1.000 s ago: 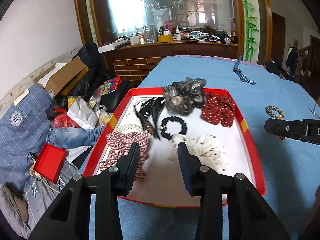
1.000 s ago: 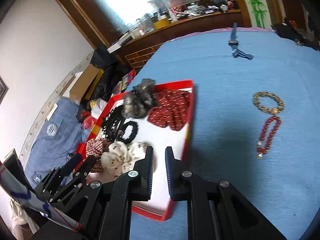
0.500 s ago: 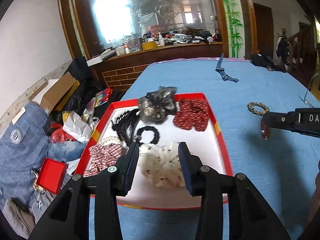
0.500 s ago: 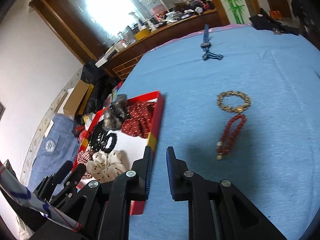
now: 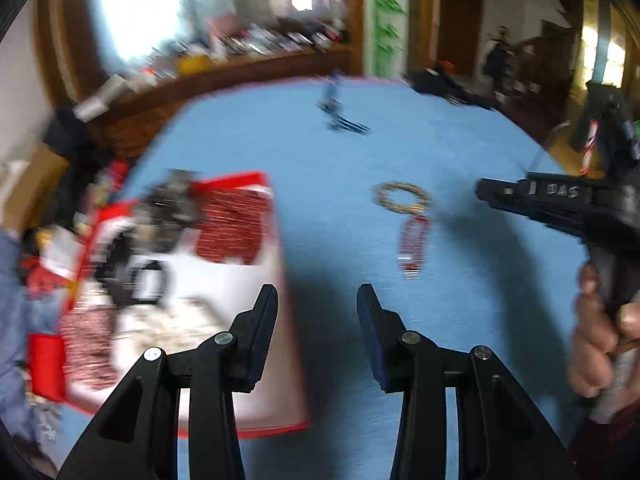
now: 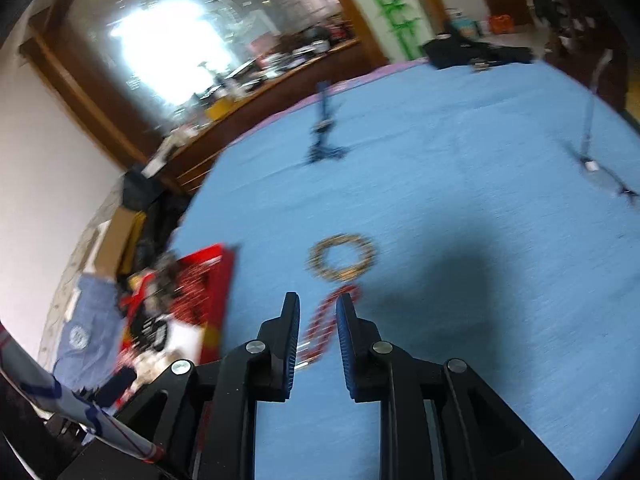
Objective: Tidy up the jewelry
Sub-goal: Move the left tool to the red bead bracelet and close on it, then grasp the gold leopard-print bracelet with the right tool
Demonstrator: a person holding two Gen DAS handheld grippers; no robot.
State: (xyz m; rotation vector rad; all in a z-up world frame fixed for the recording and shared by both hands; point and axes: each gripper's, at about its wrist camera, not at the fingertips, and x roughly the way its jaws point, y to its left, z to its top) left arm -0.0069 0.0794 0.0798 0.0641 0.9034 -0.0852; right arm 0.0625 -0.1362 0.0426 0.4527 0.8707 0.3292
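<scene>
I see a blue-covered tabletop (image 6: 460, 184), a cluttered wooden counter (image 5: 240, 68) behind, and a cardboard box (image 6: 120, 236) on the floor.

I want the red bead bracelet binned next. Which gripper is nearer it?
Right. The right gripper hovers directly over the red bead bracelet, jaws open; the left gripper sits short of it, toward the tray.

"DAS" on right gripper (image 5: 486, 194)

My left gripper (image 5: 317, 300): black fingers, silver screws. Right gripper (image 6: 318, 308): black, blue pads, white handwritten lettering on side, dark sleeve behind.
</scene>
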